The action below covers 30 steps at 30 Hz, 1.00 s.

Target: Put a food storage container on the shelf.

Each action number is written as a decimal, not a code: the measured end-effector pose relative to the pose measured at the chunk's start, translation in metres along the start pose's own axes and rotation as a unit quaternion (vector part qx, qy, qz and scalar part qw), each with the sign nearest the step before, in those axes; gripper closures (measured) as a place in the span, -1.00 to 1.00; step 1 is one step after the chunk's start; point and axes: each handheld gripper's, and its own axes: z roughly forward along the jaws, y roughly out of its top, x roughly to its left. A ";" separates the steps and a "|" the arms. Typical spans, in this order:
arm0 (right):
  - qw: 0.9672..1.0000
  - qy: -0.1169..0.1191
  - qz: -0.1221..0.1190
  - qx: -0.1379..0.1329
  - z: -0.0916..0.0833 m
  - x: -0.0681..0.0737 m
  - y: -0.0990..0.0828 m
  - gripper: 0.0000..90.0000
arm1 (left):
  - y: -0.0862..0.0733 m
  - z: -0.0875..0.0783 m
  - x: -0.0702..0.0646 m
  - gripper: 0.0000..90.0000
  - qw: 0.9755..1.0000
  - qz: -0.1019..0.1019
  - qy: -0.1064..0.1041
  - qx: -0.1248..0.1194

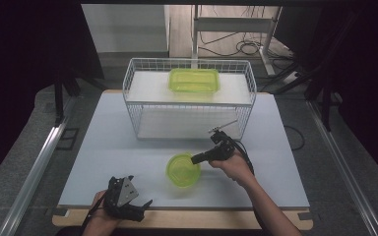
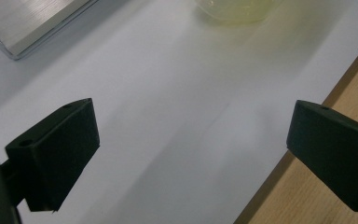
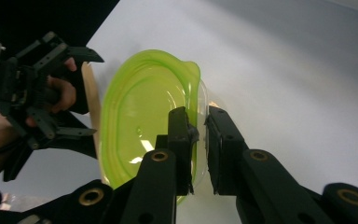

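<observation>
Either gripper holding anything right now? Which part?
The right gripper is shut on the rim of the green round container, one jaw inside, one outside. The left gripper is open, holding nothing.

You've got a glossy, see-through green plastic bowl point(image 3: 140, 121), matt black jaw pads, a white wire basket point(image 1: 189, 101), a bare wood table edge point(image 2: 335, 196).

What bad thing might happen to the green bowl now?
The right gripper pinches the bowl only by its thin rim, so it might slip out or tip when lifted. The see-through plastic may bend under the squeeze. The wire basket stands just behind, so a quick lift could bump the bowl against it.
</observation>
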 end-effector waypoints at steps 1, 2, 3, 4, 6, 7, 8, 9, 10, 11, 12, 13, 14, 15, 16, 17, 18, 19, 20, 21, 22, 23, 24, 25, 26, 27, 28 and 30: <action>1.000 0.000 0.001 0.000 0.000 0.001 0.000 0.79 | 0.000 0.000 0.000 -0.95 1.000 0.000 0.000 0.000; 1.000 0.002 0.002 0.000 0.000 0.003 0.000 0.80 | 0.000 0.000 0.000 -0.95 1.000 0.000 0.001 0.000; 1.000 0.004 0.002 -0.001 0.000 0.003 0.000 0.80 | 0.000 0.000 0.000 -0.95 1.000 0.001 0.001 0.000; 1.000 0.006 0.005 -0.002 -0.001 0.004 0.000 0.81 | 0.000 0.000 -0.001 -0.95 1.000 0.001 0.001 0.000; 1.000 0.006 0.006 -0.003 -0.001 0.005 -0.001 0.81 | 0.000 0.000 -0.001 -0.95 1.000 0.001 0.001 0.000; 1.000 0.006 0.008 -0.004 -0.002 0.005 -0.001 0.81 | 0.000 0.000 -0.001 -0.95 1.000 0.002 0.001 0.000; 1.000 0.006 0.009 -0.007 -0.003 0.005 -0.002 0.81 | 0.000 0.000 -0.001 -0.95 1.000 0.002 0.001 0.001; 1.000 0.007 0.010 -0.009 -0.004 0.004 -0.002 0.81 | 0.000 0.000 -0.001 -0.95 1.000 0.002 0.001 0.001; 1.000 0.009 0.013 -0.011 -0.005 0.004 -0.002 0.81 | 0.000 0.000 -0.001 -0.95 1.000 0.002 0.001 0.001; 1.000 0.011 0.013 -0.014 -0.007 0.004 -0.003 0.81 | 0.000 0.001 -0.001 -0.95 1.000 0.002 0.001 0.001; 1.000 0.010 0.013 -0.017 -0.008 0.004 -0.003 0.81 | 0.000 0.001 -0.001 -0.95 1.000 0.004 0.002 0.002; 1.000 0.010 0.013 -0.019 -0.009 0.005 -0.003 0.82 | 0.000 0.001 -0.001 -0.95 1.000 0.004 0.002 0.002; 1.000 0.010 0.013 -0.022 -0.011 0.005 -0.003 0.82 | 0.000 0.001 -0.001 -0.95 1.000 0.004 0.002 0.002; 1.000 0.011 0.013 -0.026 -0.013 0.005 -0.003 0.82 | 0.000 0.000 -0.001 -0.95 1.000 0.003 0.002 0.001; 0.999 0.013 0.012 -0.029 -0.015 0.006 -0.003 0.81 | 0.000 0.000 -0.001 -0.95 1.000 0.002 0.003 0.000; 0.999 0.013 0.011 -0.032 -0.016 0.007 -0.003 0.82 | 0.000 0.000 -0.001 -0.95 1.000 -0.001 0.002 -0.002; 0.999 0.012 0.010 -0.036 -0.018 0.008 -0.003 0.82 | 0.001 0.000 0.000 -0.95 1.000 -0.003 0.000 -0.004; 0.999 0.015 0.011 -0.039 -0.019 0.009 -0.003 0.82 | 0.001 -0.001 0.000 -0.95 1.000 -0.006 -0.001 -0.006; 0.999 0.015 0.012 -0.043 -0.021 0.010 -0.003 0.82 | 0.001 -0.002 0.001 -0.95 1.000 -0.008 -0.001 -0.008; 0.999 0.015 0.011 -0.046 -0.023 0.012 -0.003 0.82 | 0.001 -0.002 0.001 -0.95 1.000 -0.011 -0.002 -0.011; 0.999 0.015 0.011 -0.049 -0.026 0.014 -0.002 0.82 | 0.001 -0.002 0.001 -0.95 1.000 -0.012 -0.002 -0.012; 0.999 0.017 0.013 -0.050 -0.027 0.015 -0.002 0.82 | 0.001 -0.002 0.002 -0.95 1.000 -0.013 -0.001 -0.013; 0.998 0.019 0.008 -0.058 -0.030 0.016 -0.001 0.82 | 0.001 -0.003 0.002 -0.95 1.000 -0.012 -0.001 -0.012; 0.998 0.021 0.006 -0.059 -0.032 0.017 0.000 0.82 | 0.001 -0.003 0.002 -0.95 1.000 -0.012 -0.001 -0.012; 0.998 0.022 0.010 -0.061 -0.035 0.020 0.001 0.82 | 0.001 -0.002 0.002 -0.95 1.000 -0.012 -0.001 -0.011; 0.998 0.021 0.010 -0.063 -0.036 0.021 0.002 0.82 | 0.001 -0.002 0.002 -0.95 1.000 -0.011 0.000 -0.011; 0.998 0.023 0.009 -0.065 -0.038 0.022 0.003 0.82 | 0.001 -0.002 0.001 -0.95 1.000 -0.011 0.000 -0.010; 0.997 0.025 0.008 -0.072 -0.043 0.025 0.005 0.82 | 0.001 -0.002 0.001 -0.95 1.000 -0.010 0.000 -0.010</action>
